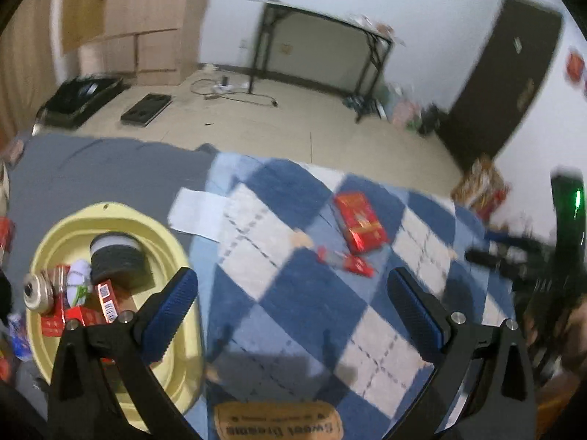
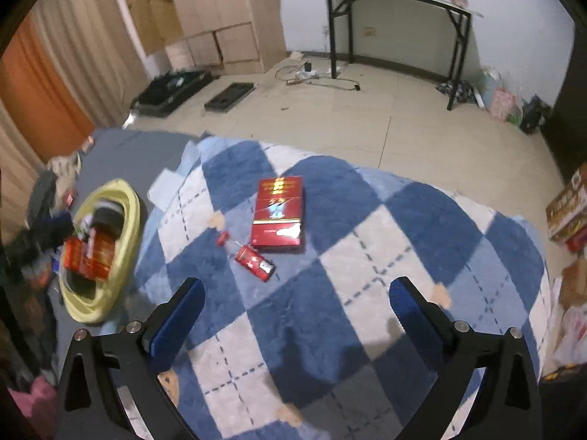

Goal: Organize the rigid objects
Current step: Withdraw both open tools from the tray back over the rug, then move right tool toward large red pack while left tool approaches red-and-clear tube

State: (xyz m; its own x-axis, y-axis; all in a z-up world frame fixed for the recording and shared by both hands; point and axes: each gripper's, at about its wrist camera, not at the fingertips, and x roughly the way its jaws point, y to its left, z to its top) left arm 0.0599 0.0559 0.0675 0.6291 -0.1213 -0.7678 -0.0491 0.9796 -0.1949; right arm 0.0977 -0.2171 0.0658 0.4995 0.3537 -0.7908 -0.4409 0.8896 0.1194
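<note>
A flat red box (image 2: pixel 279 212) (image 1: pixel 360 225) lies on the blue and white checked rug (image 2: pixel 330 293) (image 1: pixel 293 304). Beside it lies a small red pack (image 2: pixel 255 262) (image 1: pixel 346 262), with a tiny red piece (image 2: pixel 223 237) a little to its left. A yellow basin (image 1: pixel 176 256) (image 2: pixel 126 227) on the left holds red packs, a black and white round thing (image 1: pixel 119 256), a metal lid and a white item. My left gripper (image 1: pixel 291 306) hangs open over the rug, its left finger above the basin's rim. My right gripper (image 2: pixel 296 310) is open too, empty, short of the red box.
The rug lies on a grey mat (image 1: pixel 91 172) over a tiled floor. A black folding table (image 2: pixel 400 25) stands at the far wall, black trays (image 2: pixel 172 86) to its left. Cardboard boxes (image 2: pixel 568 209) crowd the right edge, clothes and clutter (image 2: pixel 33 227) the left.
</note>
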